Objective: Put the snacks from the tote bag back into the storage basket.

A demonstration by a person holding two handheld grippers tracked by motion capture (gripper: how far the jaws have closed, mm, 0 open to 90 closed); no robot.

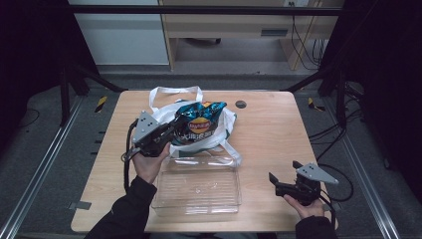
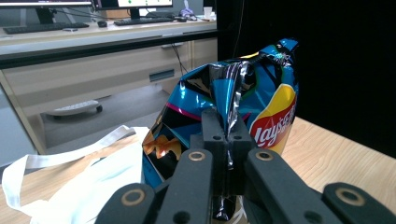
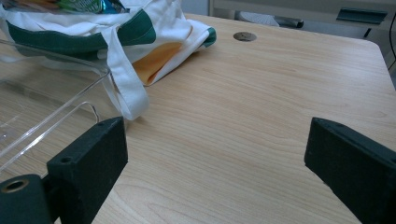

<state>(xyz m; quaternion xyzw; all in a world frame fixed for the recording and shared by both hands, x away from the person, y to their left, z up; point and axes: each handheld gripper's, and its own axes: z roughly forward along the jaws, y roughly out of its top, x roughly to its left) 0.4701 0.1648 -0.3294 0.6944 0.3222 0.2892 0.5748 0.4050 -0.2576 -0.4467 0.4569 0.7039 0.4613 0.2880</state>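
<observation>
The left gripper (image 1: 175, 123) is clenched on a crimped fold of the blue chip bag (image 1: 199, 124), its jaws pinching the foil between them; in the left gripper view the same left gripper (image 2: 227, 140) has the bag's silver-lined edge squeezed in the narrow slot between its pads, and the chip bag (image 2: 261, 112) rises just ahead of and above the jaws, upright and a little tilted, its red and yellow logo to the right of the grip; the white tote bag (image 1: 164, 114) lies under and behind the chip bag, beside the left gripper, with one strap (image 2: 60, 154) stretched out low to the left of the jaws; a clear plastic tray (image 1: 199, 189) sits on the wooden table (image 1: 268, 134) just below the left gripper, near the holding hand (image 1: 148, 167); the right gripper (image 1: 286, 180) is released, well apart from the bag, jaws spread wide with nothing between them; along its own jaws the right gripper (image 3: 215, 158) looks over bare table, the tote bag (image 3: 154, 37) farther ahead to its left and the tray's corner (image 3: 70, 93) beside its left jaw.
</observation>
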